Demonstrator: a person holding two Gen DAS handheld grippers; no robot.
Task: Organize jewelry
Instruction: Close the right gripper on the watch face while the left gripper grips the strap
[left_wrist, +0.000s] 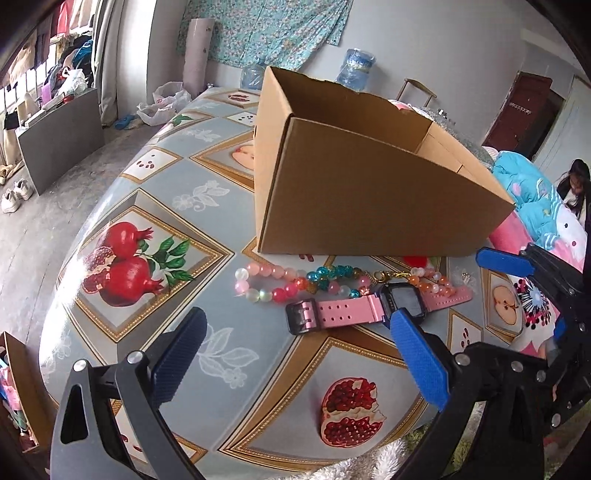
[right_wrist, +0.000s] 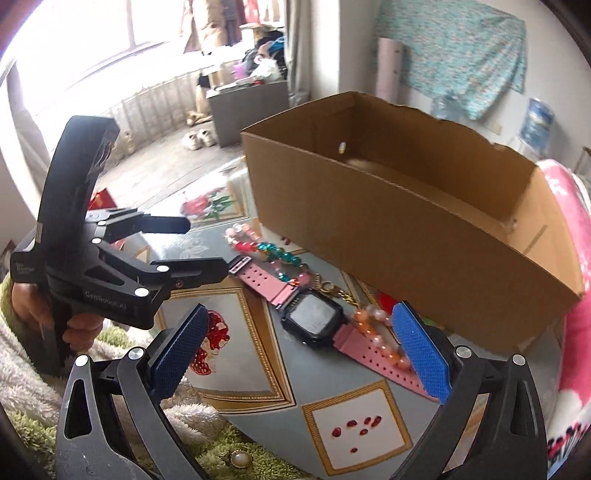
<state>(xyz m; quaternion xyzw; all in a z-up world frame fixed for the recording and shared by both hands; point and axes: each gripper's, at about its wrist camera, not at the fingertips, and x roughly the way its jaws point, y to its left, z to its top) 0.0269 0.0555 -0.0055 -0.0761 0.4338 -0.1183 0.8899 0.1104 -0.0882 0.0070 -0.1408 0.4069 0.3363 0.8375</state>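
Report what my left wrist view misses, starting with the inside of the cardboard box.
Observer: In the right wrist view, the part of the cardboard box floor that shows holds no jewelry. Only a blurred pale shape lies in its far corner.
Operator: Give me the right gripper's state.
Observer: The right gripper is open, and its blue pad is over the pink watch strap and the orange beads.
Operator: Check for anything loose off the table.
Observer: A pearl-like bead sits on the green fuzzy fabric in the foreground.
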